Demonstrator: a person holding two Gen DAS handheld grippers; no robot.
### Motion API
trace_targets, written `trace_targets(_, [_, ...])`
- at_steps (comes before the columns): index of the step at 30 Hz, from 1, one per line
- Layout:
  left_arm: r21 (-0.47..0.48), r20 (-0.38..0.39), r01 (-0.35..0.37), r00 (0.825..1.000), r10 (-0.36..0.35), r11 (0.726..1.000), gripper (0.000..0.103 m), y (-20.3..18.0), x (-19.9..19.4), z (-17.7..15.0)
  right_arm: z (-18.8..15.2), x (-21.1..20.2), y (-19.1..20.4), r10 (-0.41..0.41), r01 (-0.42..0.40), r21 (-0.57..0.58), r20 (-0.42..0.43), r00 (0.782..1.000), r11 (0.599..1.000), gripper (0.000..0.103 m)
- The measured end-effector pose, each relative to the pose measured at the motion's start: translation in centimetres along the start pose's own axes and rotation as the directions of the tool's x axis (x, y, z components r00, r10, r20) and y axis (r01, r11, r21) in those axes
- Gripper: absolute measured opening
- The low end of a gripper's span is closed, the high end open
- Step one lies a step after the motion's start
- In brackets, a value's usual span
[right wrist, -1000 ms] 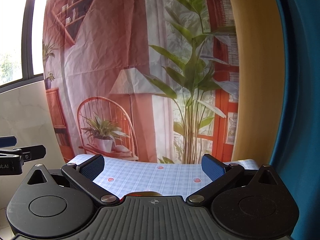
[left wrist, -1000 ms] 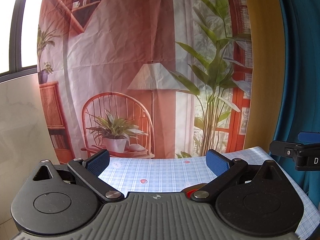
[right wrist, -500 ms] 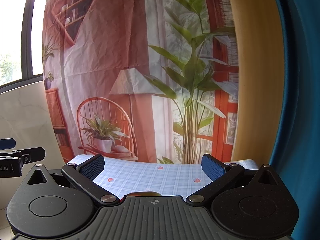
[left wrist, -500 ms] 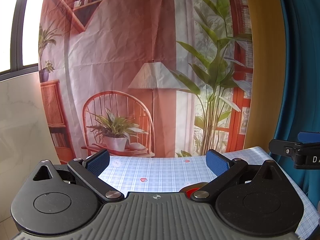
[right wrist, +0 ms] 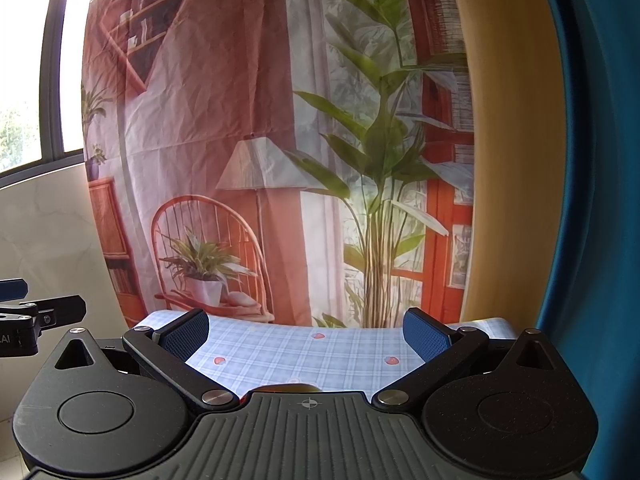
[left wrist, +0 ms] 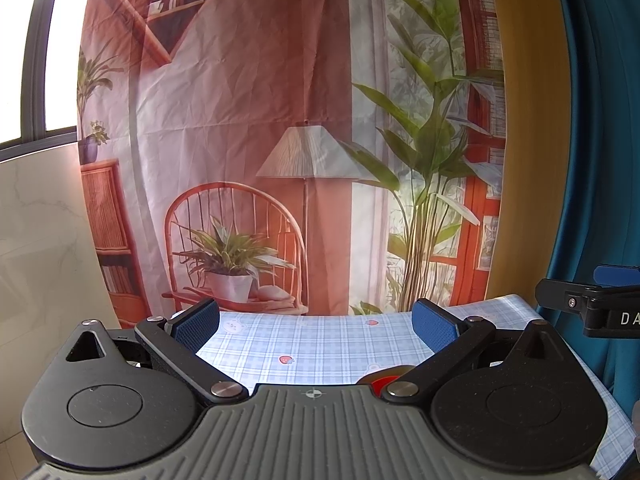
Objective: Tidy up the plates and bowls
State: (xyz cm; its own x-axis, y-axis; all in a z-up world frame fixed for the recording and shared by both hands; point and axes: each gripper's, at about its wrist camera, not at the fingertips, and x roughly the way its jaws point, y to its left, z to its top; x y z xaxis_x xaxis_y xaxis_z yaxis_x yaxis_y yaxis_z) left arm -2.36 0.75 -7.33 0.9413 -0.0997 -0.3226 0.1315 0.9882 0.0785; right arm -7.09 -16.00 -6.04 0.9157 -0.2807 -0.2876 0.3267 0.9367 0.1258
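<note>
I hold my left gripper [left wrist: 316, 330] and right gripper [right wrist: 306, 330] spread and empty above the checked tabletop [left wrist: 320, 344], poised to reach; a reddish dish [left wrist: 384, 376] edge peeks just below each.

Tablecloth [left wrist: 320, 344] on table, backdrop [left wrist: 280, 120] behind, curtain [left wrist: 600, 160] right

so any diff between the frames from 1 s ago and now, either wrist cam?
Nothing visibly changed. The left gripper and right gripper hold the same pose over the checked tablecloth, both open and empty. The red dish edge peeks over the left gripper's body as before, nothing taken hold of or let go.
</note>
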Motion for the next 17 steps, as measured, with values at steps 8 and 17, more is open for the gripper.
trace_targets(8, [-0.002, -0.002, 0.004, 1.000, -0.004, 1.000, 0.103, -0.08, -0.14, 0.10, 0.02, -0.01, 0.01, 0.000, 0.000, 0.000, 0.000, 1.000, 1.000, 0.103])
trace_targets(17, [0.000, 0.007, 0.005, 1.000, -0.005, 1.000, 0.103, -0.30, -0.38, 0.09, 0.01, -0.02, 0.00, 0.000, 0.000, 0.001, 0.000, 1.000, 1.000, 0.103])
